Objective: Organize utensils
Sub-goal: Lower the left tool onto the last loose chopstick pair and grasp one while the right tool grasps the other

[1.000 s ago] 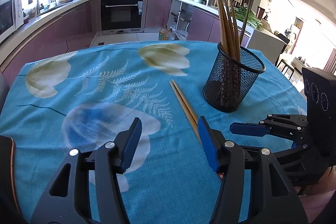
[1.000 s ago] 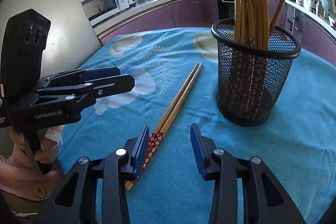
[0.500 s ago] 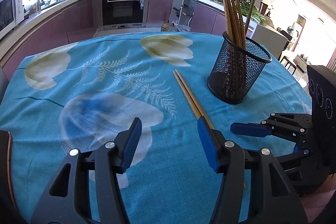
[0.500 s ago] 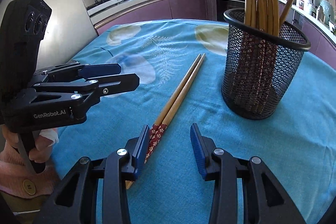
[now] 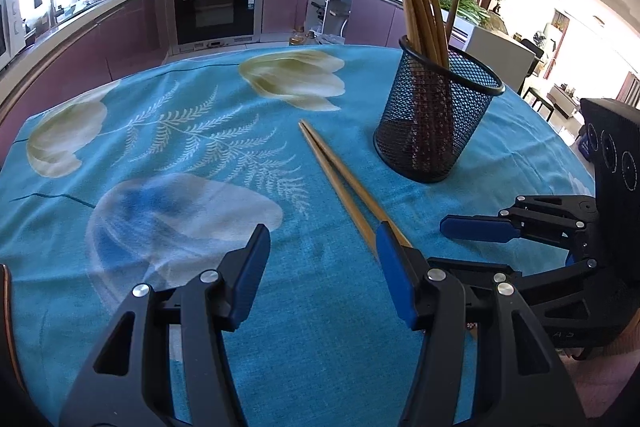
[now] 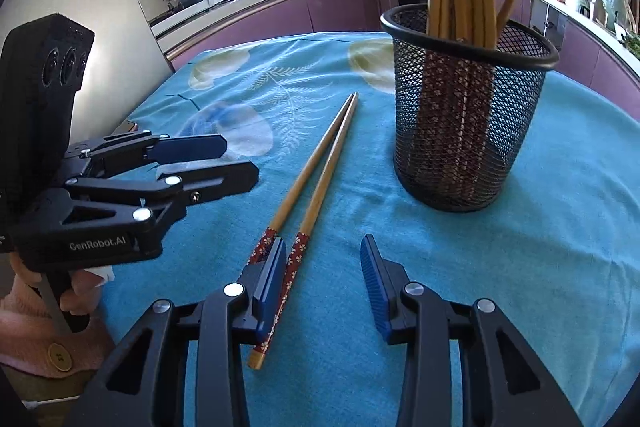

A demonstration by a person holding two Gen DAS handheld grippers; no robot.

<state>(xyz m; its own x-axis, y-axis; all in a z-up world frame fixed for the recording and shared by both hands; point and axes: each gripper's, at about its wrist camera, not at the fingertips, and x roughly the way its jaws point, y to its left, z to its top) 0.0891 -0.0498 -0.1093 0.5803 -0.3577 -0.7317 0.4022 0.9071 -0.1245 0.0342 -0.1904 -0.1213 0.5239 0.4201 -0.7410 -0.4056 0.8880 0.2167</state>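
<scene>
Where a blue floral tablecloth (image 5: 168, 155) covers the table, kitchen counters (image 5: 80, 15) behind, both claws apart, empty.

We read one clear text: "GenRobot.AI", white letters on the black side of the left gripper (image 6: 224, 163), seen from the right wrist view. In the left wrist view the right gripper (image 5: 476, 227) body shows faint letters, something like "A S", too dim to confirm. Appliance labels in the kitchen behind are too small to read
</scene>
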